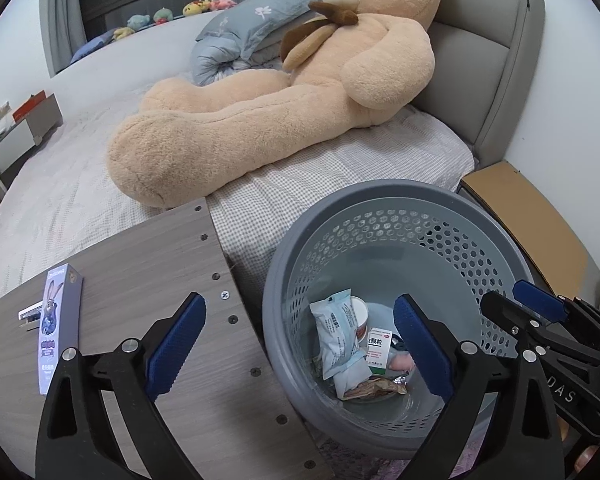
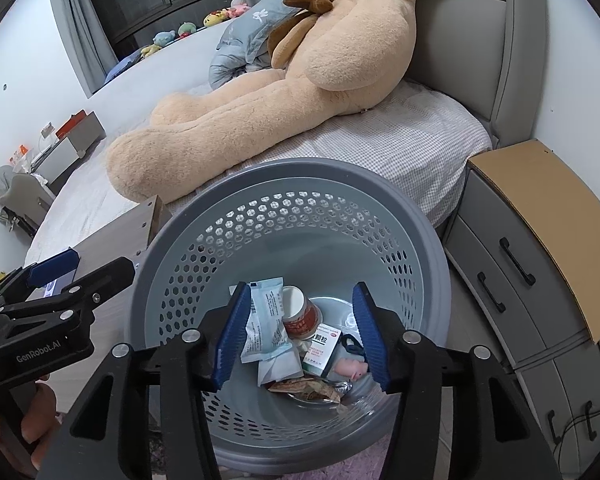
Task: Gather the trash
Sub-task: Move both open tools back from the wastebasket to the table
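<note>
A grey perforated trash basket [image 1: 384, 196] stands on the floor beside the bed; it also shows in the right wrist view [image 2: 292, 172]. Inside lie white wrappers [image 2: 266, 320], a paper cup [image 2: 298, 312], a small medicine box [image 2: 324, 350], a pink toy [image 2: 352, 368] and a brown foil wrapper [image 2: 308, 390]. My left gripper [image 1: 300, 340] is open and empty, over the table edge and basket rim. My right gripper [image 2: 300, 336] is open and empty above the basket. A purple rabbit-print box [image 1: 58, 324] lies on the wooden table [image 1: 140, 264].
A large teddy bear [image 1: 300, 100] lies on the bed [image 1: 340, 176] behind the basket. A grey bedside cabinet with a tan top [image 2: 540, 216] stands to the right. A pink rug [image 2: 360, 468] lies under the basket.
</note>
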Tool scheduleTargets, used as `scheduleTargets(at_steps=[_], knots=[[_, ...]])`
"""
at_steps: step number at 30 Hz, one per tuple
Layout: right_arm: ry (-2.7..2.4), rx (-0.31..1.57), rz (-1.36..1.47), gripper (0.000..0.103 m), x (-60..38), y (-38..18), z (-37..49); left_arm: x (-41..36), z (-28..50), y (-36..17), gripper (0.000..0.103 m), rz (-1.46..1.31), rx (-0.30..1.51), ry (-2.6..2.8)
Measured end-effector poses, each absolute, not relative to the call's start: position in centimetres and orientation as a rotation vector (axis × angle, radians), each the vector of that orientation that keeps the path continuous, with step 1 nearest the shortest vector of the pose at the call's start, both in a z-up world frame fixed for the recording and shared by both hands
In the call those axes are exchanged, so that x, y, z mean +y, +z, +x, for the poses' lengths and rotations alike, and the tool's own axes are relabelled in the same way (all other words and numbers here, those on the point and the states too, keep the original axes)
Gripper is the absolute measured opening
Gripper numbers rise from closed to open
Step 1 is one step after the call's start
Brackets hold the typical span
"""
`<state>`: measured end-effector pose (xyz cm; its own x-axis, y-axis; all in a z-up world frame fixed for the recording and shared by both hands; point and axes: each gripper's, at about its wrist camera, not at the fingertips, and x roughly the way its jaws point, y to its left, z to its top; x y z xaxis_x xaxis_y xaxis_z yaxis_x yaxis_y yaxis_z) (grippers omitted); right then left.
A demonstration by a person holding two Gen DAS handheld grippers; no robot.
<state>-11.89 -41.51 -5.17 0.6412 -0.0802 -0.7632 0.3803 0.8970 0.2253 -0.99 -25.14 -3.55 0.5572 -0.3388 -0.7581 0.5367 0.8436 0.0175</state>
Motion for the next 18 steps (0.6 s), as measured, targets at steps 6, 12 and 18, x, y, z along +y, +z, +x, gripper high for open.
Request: scheduleTargets(at_steps=[6, 12, 18], knots=[[-0.266, 0.829, 0.364, 0.058, -40.4, -4.4, -12.2, -23.3, -1.3, -3.1, 0.094, 0.246, 0.821, -0.501], [-0.237, 0.83, 0.346, 0.061, -38.3, -3.8, -11.8, -20.2, -1.7, -3.0, 0.095, 0.243, 0.808, -0.454], [-0.193, 0.828, 0.319, 0.063, -35.3, -3.2, -10.8, -16.2, -1.7, -2.8, 0.095, 0.219, 0.809, -0.403]])
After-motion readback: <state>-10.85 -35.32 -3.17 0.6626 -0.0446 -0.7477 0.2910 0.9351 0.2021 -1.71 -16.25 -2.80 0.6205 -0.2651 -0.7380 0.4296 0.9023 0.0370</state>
